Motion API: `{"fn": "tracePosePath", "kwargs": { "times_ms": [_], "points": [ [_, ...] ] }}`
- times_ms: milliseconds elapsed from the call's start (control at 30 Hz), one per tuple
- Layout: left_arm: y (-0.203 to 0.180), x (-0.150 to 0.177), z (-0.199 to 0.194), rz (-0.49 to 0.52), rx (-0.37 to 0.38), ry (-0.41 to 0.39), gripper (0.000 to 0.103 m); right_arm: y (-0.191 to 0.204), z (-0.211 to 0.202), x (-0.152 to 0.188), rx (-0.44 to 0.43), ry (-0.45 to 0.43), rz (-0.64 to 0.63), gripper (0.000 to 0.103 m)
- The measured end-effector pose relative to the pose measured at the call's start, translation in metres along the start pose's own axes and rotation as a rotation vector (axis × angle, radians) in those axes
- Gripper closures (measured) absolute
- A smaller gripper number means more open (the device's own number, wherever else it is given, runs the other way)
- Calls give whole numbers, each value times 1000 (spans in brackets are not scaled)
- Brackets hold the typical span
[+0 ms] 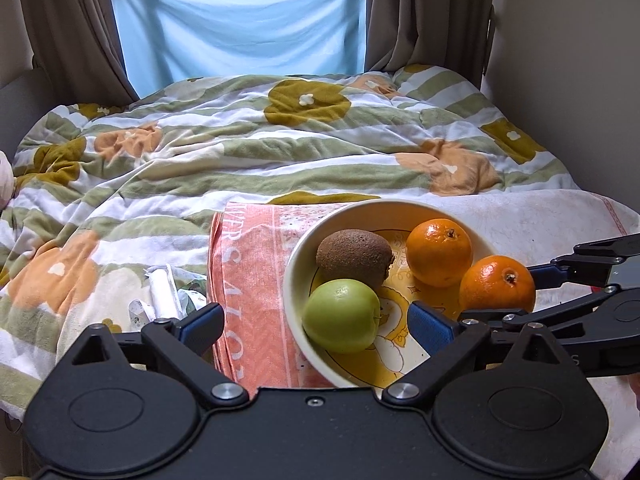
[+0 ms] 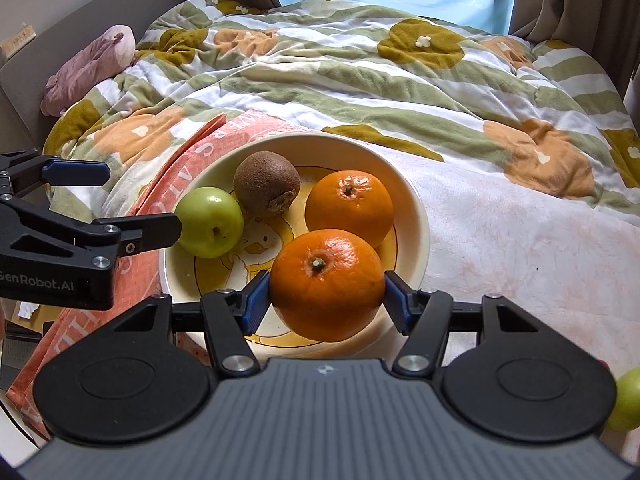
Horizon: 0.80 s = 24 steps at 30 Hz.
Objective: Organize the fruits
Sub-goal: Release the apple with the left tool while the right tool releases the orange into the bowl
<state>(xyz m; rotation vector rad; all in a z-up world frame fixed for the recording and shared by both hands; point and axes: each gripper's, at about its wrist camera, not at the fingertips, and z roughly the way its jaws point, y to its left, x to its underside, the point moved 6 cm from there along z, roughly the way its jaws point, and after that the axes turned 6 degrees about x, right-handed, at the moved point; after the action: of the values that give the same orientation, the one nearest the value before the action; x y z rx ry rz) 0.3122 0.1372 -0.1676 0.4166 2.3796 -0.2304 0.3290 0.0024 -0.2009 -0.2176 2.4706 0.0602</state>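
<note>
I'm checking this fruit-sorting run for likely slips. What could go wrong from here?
1. The right gripper holds an orange above the bowl; let go early, it could knock the other orange or roll out.
2. The bowl sits on soft bedding, so a bump could tip it.
3. The open left gripper flanks the green apple and may nudge it.

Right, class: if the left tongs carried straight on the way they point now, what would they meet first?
Most likely the green apple in the bowl: it sits just ahead between the wide-open left tongs. Depth is hard to judge, so they might meet the bowl's near rim first.
</note>
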Motion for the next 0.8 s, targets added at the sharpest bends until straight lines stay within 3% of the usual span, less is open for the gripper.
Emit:
{"fn": "tracePosePath", "kwargs": {
  "times_ms": [367,433,467,800],
  "points": [
    [11,6,-4,-26,-7,-3,3,13,18,8,33,18,-62,27],
    [11,6,-5,-23,-8,-4,3,15,14,8,37,-10,-69,12],
    [11,7,-6,-22,-10,-4,3,17,12,7,35,-20,-74,0],
    [11,7,-19,-35,-5,-18,3,22,-10,10,59,-80,-110,0]
  ]
}}
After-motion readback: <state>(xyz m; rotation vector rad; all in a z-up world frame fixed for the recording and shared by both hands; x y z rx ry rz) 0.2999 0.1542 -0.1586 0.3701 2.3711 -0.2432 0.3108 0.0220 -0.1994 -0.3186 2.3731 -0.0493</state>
